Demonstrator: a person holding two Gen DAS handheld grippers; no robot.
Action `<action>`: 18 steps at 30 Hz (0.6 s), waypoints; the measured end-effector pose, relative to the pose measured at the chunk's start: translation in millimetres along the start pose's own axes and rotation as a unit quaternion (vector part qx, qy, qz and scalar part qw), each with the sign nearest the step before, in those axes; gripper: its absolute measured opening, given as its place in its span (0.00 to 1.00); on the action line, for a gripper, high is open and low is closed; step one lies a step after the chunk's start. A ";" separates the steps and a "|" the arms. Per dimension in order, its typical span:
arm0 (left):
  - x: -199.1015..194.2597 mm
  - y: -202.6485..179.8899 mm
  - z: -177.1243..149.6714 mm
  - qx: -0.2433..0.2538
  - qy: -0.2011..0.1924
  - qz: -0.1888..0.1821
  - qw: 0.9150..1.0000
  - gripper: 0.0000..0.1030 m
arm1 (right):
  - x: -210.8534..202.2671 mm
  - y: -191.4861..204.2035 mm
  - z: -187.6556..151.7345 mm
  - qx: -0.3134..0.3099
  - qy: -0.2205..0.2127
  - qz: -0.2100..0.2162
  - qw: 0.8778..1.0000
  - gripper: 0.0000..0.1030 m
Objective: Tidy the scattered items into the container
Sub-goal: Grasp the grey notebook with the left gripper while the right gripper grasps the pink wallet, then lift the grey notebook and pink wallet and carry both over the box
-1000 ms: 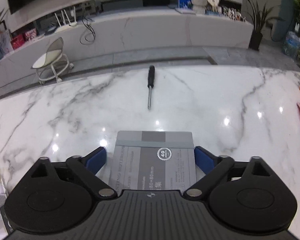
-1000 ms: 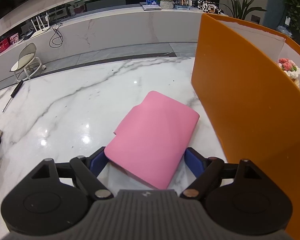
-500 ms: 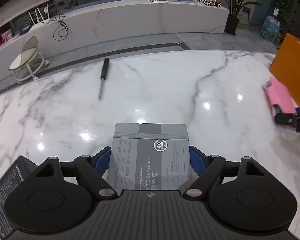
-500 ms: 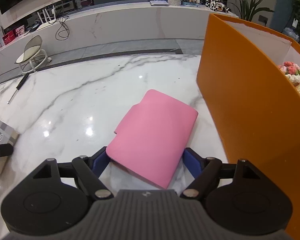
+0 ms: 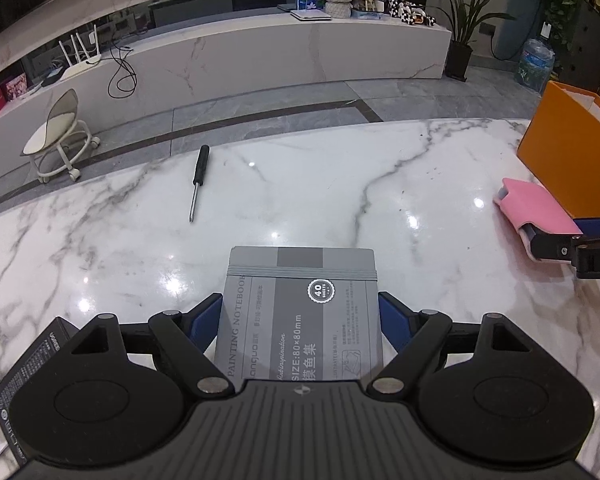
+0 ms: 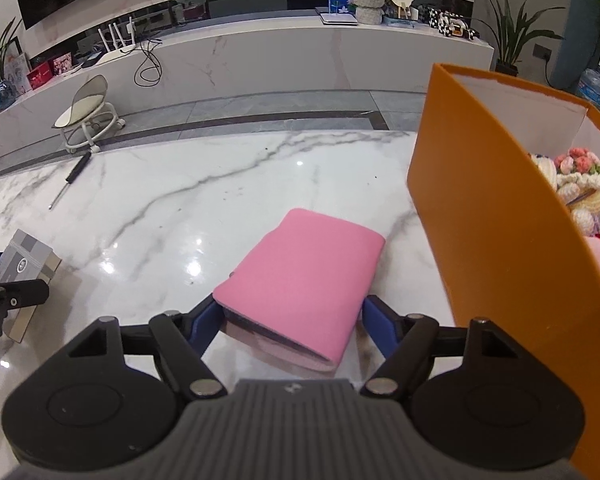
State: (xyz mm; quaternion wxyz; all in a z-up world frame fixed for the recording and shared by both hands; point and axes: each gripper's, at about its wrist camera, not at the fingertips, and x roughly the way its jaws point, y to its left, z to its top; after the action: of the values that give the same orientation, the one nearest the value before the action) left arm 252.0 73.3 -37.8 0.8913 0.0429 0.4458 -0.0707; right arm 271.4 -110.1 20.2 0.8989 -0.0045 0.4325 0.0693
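My left gripper is shut on a grey painting notebook and holds it above the marble table. My right gripper is shut on a pink wallet, held just left of the orange container. The container holds crocheted flowers. In the left wrist view the pink wallet and the container show at the far right. In the right wrist view the notebook shows at the far left. A black screwdriver lies on the table's far side.
A black box lies at the left by my left gripper. Past the table's far edge there is floor, a small white stool and a long marble counter.
My left gripper has lifted the notebook and swung it right, toward the orange container. My right gripper has raised the pink wallet a little beside the container.
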 end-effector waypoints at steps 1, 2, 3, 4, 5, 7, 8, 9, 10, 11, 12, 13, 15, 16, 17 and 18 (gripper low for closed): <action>-2.0 -1.2 0.5 0.001 -0.001 0.000 1.000 0.92 | -1.6 0.3 0.2 0.000 0.001 0.003 1.000 0.74; -4.2 -2.5 1.0 0.003 -0.003 0.001 1.000 0.92 | -3.2 0.3 0.5 0.002 0.002 0.007 1.000 0.74; -6.3 -4.0 1.1 0.004 -0.004 0.001 1.000 0.92 | -4.7 0.1 0.6 0.003 0.003 0.011 1.000 0.74; -8.0 -5.4 1.2 0.005 -0.005 0.001 1.000 0.92 | -6.3 -0.1 0.8 0.005 0.005 0.015 1.000 0.74; -9.7 -6.7 1.2 0.006 -0.005 0.001 1.000 0.92 | -8.3 -0.9 1.3 0.008 0.005 0.020 1.000 0.74; -12.0 -8.5 1.6 0.007 -0.007 0.001 1.000 0.92 | -12.9 -3.2 2.7 0.014 0.005 0.028 0.999 0.74; -13.1 -9.4 2.1 0.007 -0.007 0.000 1.000 0.92 | -15.4 -4.4 3.5 0.018 0.003 0.032 0.999 0.73; -14.3 -10.4 2.5 0.007 -0.008 0.000 1.000 0.92 | -18.1 -5.5 4.3 0.020 0.001 0.033 0.999 0.73; -15.6 -11.5 2.9 0.008 -0.009 0.000 1.000 0.92 | -21.1 -6.6 5.3 0.022 -0.001 0.034 0.999 0.73; -17.0 -12.7 3.4 0.008 -0.009 0.000 1.000 0.92 | -23.9 -7.5 6.2 0.023 -0.004 0.035 0.999 0.73; -18.7 -14.1 3.8 0.009 -0.011 0.000 1.000 0.92 | -26.6 -8.3 7.0 0.024 -0.006 0.036 0.999 0.73; -20.5 -15.5 4.3 0.010 -0.012 0.000 1.000 0.92 | -29.1 -9.0 8.0 0.025 -0.009 0.036 0.999 0.73; -23.6 -18.3 5.0 0.012 -0.014 0.001 1.000 0.92 | -33.6 -9.7 9.5 0.026 -0.013 0.039 0.999 0.72; -25.1 -19.8 5.2 0.012 -0.015 0.001 1.000 0.92 | -35.6 -10.0 10.0 0.027 -0.014 0.040 0.999 0.72; -26.6 -21.3 5.7 0.013 -0.016 0.001 1.000 0.92 | -37.5 -10.1 10.4 0.027 -0.015 0.041 0.999 0.72; -28.0 -22.6 5.9 0.013 -0.017 0.002 1.000 0.92 | -39.3 -10.0 10.8 0.027 -0.017 0.043 0.999 0.72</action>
State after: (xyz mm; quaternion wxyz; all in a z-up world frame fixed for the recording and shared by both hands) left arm 236.4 52.6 -12.2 0.8982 0.0543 0.4295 -0.0759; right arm 256.9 -124.1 57.0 0.9020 0.0393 0.4190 0.0963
